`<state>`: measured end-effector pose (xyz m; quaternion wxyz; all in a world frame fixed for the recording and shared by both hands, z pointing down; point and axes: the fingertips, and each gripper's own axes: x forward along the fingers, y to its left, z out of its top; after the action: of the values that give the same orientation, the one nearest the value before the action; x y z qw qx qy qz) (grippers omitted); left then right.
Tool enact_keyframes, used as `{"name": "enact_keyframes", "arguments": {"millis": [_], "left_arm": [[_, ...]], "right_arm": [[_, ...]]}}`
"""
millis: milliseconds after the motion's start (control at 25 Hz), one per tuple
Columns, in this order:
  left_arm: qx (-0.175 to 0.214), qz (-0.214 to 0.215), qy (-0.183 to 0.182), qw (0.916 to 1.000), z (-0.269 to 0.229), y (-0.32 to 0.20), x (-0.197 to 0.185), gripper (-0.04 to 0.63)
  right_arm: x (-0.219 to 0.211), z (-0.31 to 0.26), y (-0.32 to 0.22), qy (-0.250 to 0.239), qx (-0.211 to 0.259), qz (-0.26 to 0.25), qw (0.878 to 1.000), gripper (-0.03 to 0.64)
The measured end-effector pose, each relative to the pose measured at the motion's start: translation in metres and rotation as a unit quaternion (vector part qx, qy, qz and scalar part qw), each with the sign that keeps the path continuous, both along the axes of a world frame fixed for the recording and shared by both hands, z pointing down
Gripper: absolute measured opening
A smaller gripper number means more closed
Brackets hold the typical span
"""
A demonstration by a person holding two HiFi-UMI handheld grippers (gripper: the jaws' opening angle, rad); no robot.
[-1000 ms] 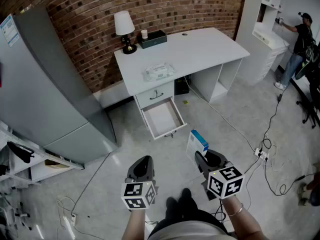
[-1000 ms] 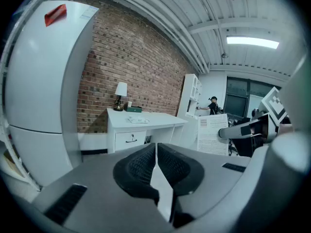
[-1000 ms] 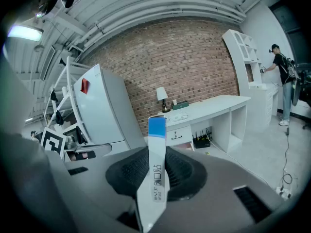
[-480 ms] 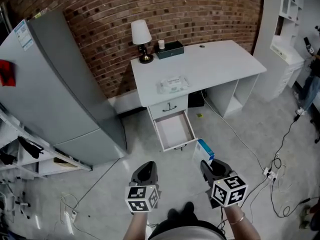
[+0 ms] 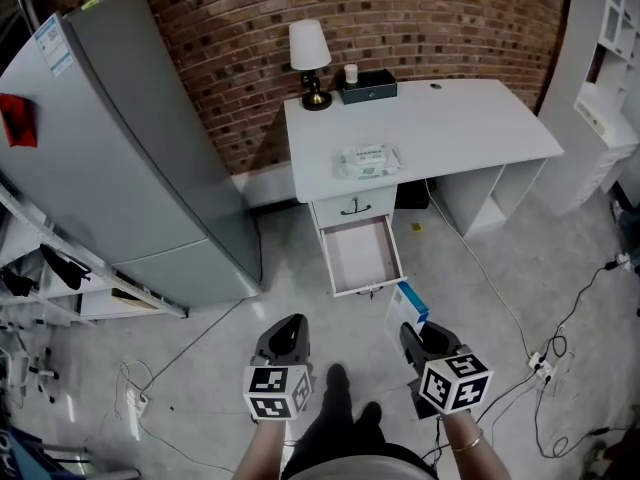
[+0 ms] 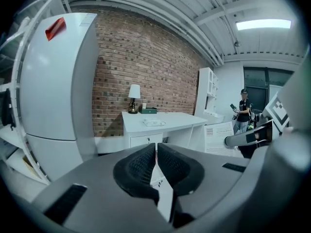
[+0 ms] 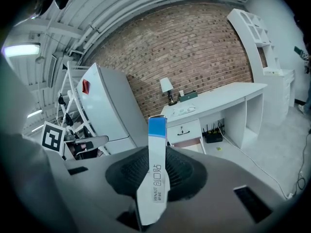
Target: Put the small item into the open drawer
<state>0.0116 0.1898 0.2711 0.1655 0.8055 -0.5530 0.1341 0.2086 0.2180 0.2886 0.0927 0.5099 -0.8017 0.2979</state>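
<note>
While we stand on the grey floor (image 5: 250,308) facing the white counter (image 5: 470,118), we hold the small box (image 5: 407,303) in our right tongs (image 5: 412,330). It is a flat white carton with a blue end. The pads are clenched on its lower part, so the blue end sticks up and forward past the tips. In the head view the box hangs over the floor just short of the open drawer (image 5: 362,256), a little to the right of its front edge; it is not inside. Our left tongs (image 5: 288,330) are level with the right ones and apart from them, the pads pressed together with nothing between them.

The drawer is pulled out toward us under the left part of the counter, and right above it sits a closed drawer front (image 5: 354,206) with a dark handle. A pack of wipes (image 5: 368,160) lies on the counter near its front edge, above the drawers. At the back left corner stands a lamp (image 5: 308,48) with a white shade, with a dark box (image 5: 366,86) just beside it and a small white cup (image 5: 351,72) behind that box. A grey refrigerator (image 5: 130,148) stands to the left of the counter against the brick wall (image 5: 440,18). Cables (image 5: 545,363) trail over the floor at the right.
</note>
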Motion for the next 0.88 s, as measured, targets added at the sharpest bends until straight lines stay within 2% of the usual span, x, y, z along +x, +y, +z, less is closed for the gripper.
{"name": "enact_keyframes", "arguments": {"millis": [360, 600, 880], "left_arm": [[0.003, -0.005, 0.004, 1.0, 0.022, -0.105, -0.035, 0.032], [0.008, -0.004, 0.016, 0.9998, 0.025, -0.184, -0.068, 0.032], [-0.011, -0.007, 0.025, 0.9996, 0.046, -0.235, -0.097, 0.032]], "right_arm": [[-0.019, 0.012, -0.102, 0.016, -0.009, 0.013, 1.0, 0.095], [-0.051, 0.015, -0.175, 0.021, -0.014, 0.021, 0.999, 0.095], [-0.081, 0.04, -0.234, 0.036, -0.029, 0.017, 0.999, 0.095]]}}
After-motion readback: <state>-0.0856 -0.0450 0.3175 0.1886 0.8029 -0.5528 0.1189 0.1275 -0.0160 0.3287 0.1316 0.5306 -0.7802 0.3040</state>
